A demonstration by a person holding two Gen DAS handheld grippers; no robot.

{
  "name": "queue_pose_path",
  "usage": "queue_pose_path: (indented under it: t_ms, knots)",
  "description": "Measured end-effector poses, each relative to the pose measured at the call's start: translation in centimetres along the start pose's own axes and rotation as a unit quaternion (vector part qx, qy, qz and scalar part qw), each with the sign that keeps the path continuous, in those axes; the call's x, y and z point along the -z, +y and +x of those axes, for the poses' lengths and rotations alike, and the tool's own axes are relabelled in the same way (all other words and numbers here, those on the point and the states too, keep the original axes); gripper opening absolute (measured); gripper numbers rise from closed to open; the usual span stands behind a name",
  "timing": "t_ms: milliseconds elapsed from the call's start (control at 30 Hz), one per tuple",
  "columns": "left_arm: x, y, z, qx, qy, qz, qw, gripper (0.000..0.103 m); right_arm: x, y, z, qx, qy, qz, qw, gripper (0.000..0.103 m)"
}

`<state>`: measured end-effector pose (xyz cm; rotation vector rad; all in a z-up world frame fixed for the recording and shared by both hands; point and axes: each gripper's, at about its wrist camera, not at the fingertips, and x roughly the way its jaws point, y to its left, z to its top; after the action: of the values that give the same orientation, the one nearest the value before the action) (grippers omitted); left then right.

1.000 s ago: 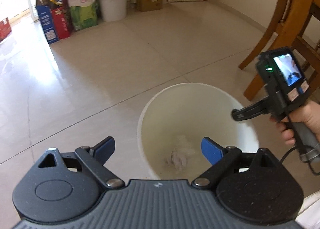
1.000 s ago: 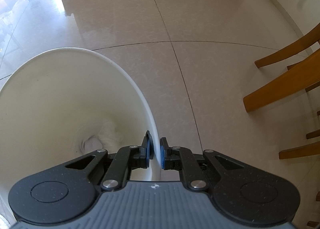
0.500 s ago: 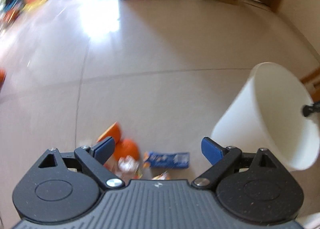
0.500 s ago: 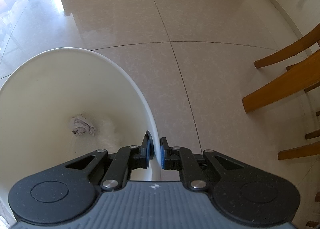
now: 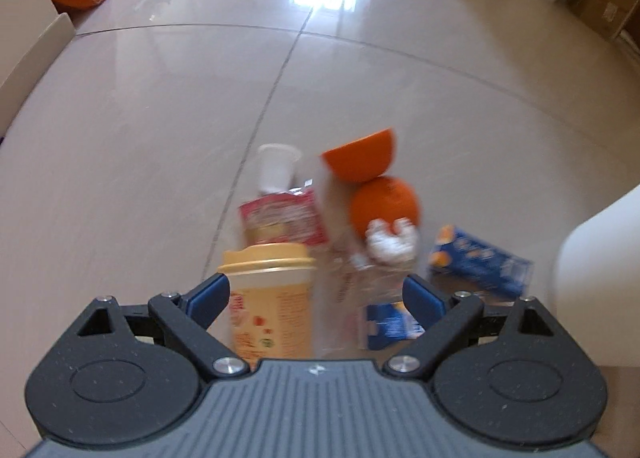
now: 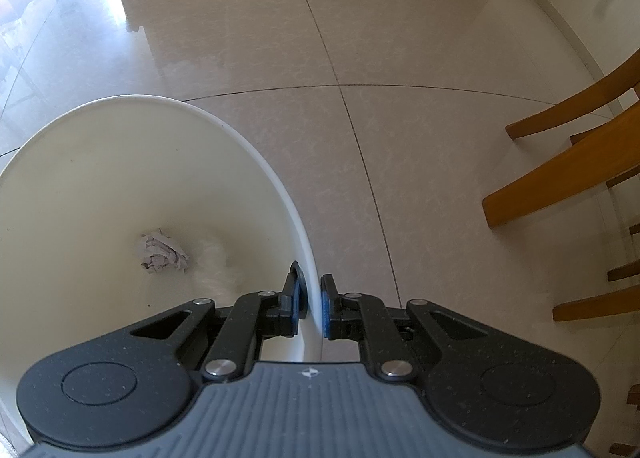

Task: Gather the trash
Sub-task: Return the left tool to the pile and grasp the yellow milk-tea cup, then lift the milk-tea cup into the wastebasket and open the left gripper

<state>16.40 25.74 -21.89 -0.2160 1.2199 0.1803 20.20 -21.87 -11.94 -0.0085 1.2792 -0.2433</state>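
Biggest change: the left gripper [image 5: 316, 294] has swung away from over the bin [image 6: 120, 178] and dropped toward the trash pile on the floor [image 5: 360, 70]. A second ago its view looked down into the bin; half a second ago the pile was just entering at the bottom edge; now the pile fills the middle. Its jaws are spread wide, nothing between the pads yet. View is motion-blurred.

Bin: unchanged, right gripper [image 6: 311, 308] pressed together on the near rim, wall pinched between the pads, holding it steady. In the left view the bin shows as a white edge at far right, just beside the pile.

In the bin: one paper wad [image 6: 164, 252] lying on the bottom, clearly settled now, so one piece is collected.

Pile, big to small: yellow cup [image 5: 268, 298] nearest, lying partly between the open jaws; red pouch [image 5: 284, 218] behind it; blue box [image 5: 480, 262] to the right; two orange halves [image 5: 384, 206]; small white cup [image 5: 276, 166] farthest; white wad [image 5: 390, 240]; blue wrapper [image 5: 390, 324] near the right jaw.

Likely next pick: the yellow cup.
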Motion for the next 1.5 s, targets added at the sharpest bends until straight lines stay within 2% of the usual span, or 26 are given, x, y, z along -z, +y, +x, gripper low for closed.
queue_pose_path:
  t_ms: [300,333,433,533,600,767,867,1000,1333,1500]
  knots:
    - [2.4,2.6,4.6,-0.027,0.002,-0.015,0.9995,0.093,0.1,0.1,0.0,0.002,-0.001,-0.002,1.0,0.013]
    - [2.7,2.8,5.0,-0.04,-0.011,-0.008,0.9991,0.093,0.1,0.2,0.0,0.003,-0.001,-0.003,1.0,0.013]
    - [3.4,2.9,5.9,-0.027,-0.007,-0.011,0.9996,0.092,0.1,0.3,0.0,0.006,-0.002,-0.005,1.0,0.013]
    - [3.7,2.5,6.8,-0.04,-0.004,-0.001,0.9992,0.089,0.1,0.5,0.0,0.007,-0.002,-0.004,1.0,0.013]
    - [3.7,2.7,7.4,-0.041,-0.004,-0.011,0.9991,0.086,0.2,0.6,0.0,0.01,-0.003,-0.008,1.0,0.013]
    - [3.7,3.0,8.3,-0.041,-0.011,-0.029,0.9987,0.086,0.1,0.8,0.0,0.014,-0.004,-0.013,1.0,0.014]
    - [3.5,3.3,8.9,-0.041,-0.011,-0.046,0.998,0.077,0.1,0.9,-0.1,0.016,-0.005,-0.016,1.0,0.014]
    - [3.5,3.9,9.9,-0.037,-0.001,-0.081,0.9961,0.072,0.0,1.0,-0.1,0.017,-0.005,-0.017,1.0,0.014]
    - [3.4,4.1,9.4,-0.035,-0.006,-0.109,0.9935,0.071,0.0,1.0,-0.1,0.016,-0.006,-0.018,1.0,0.014]
    - [2.6,3.3,7.8,-0.04,-0.004,-0.085,0.9956,0.071,0.1,0.9,-0.1,0.014,-0.005,-0.016,1.0,0.014]
